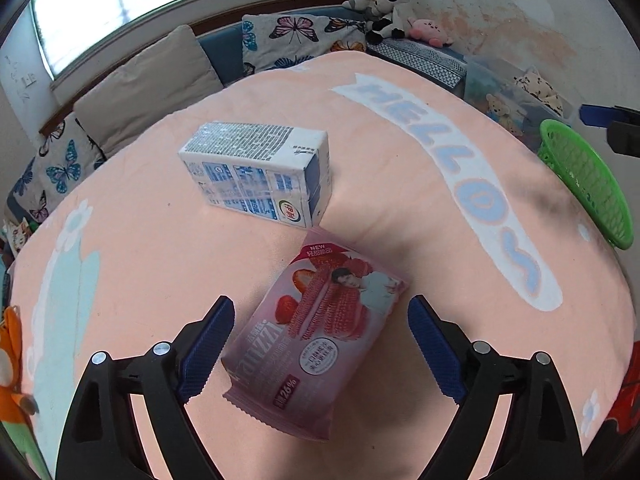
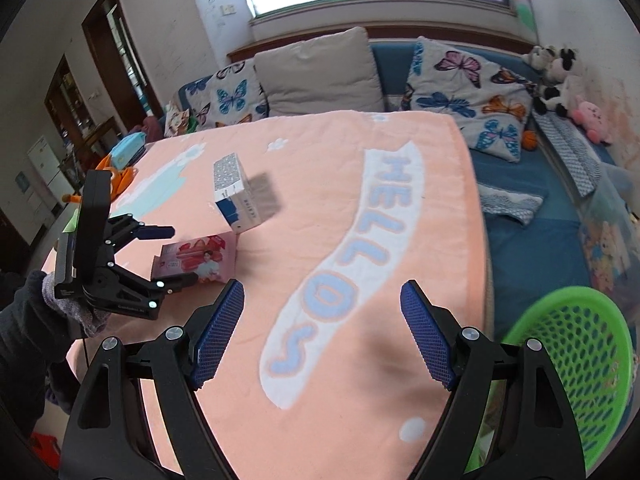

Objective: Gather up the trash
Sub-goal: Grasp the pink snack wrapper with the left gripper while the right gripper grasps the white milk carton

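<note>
On the pink blanket over the counter lie two pieces of trash: one milk carton toward the far left, and one pink snack packet just in front of it, near the left edge. The left claw is spread wide, hovering with the packet between its blue pads. The right claw is spread too, over the "HELLO" lettering, gripping nothing. One green basket sits at the near right corner; its contents can't be made out.
</note>
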